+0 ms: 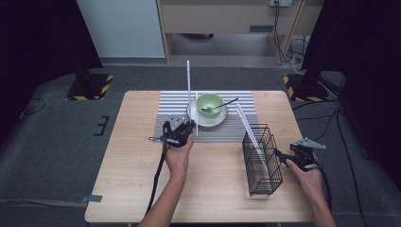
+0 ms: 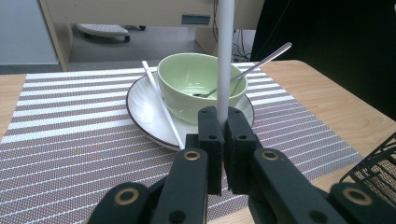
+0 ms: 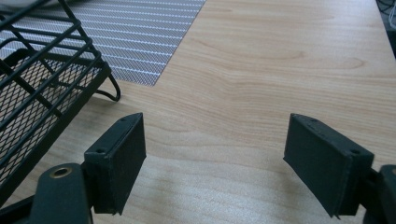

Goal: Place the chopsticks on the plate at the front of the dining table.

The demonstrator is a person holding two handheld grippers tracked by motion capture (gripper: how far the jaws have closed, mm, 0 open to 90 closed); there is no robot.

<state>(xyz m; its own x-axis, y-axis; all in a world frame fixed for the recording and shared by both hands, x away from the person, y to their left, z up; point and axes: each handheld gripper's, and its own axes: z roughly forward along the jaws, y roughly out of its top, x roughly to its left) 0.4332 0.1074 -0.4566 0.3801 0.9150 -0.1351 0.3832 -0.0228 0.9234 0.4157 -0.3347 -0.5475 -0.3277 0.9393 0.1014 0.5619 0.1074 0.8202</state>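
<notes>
A wooden table (image 1: 137,179) carried one striped placemat (image 1: 170,127). To its right stood one black wire basket (image 1: 262,161), which held a single white stick (image 1: 250,135) leaning against its rim. On the placemat lay one white plate (image 1: 194,116) bearing one green bowl (image 1: 209,103); the bowl contained one metal spoon (image 1: 222,106). A second white stick (image 2: 161,105) rested on the plate beside the bowl. The left gripper (image 2: 223,126) was clamped on a third white stick (image 2: 225,56), held upright just in front of the plate. The right gripper (image 3: 215,161) stood wide apart with nothing between its jaws, over bare table just beside the basket.
</notes>
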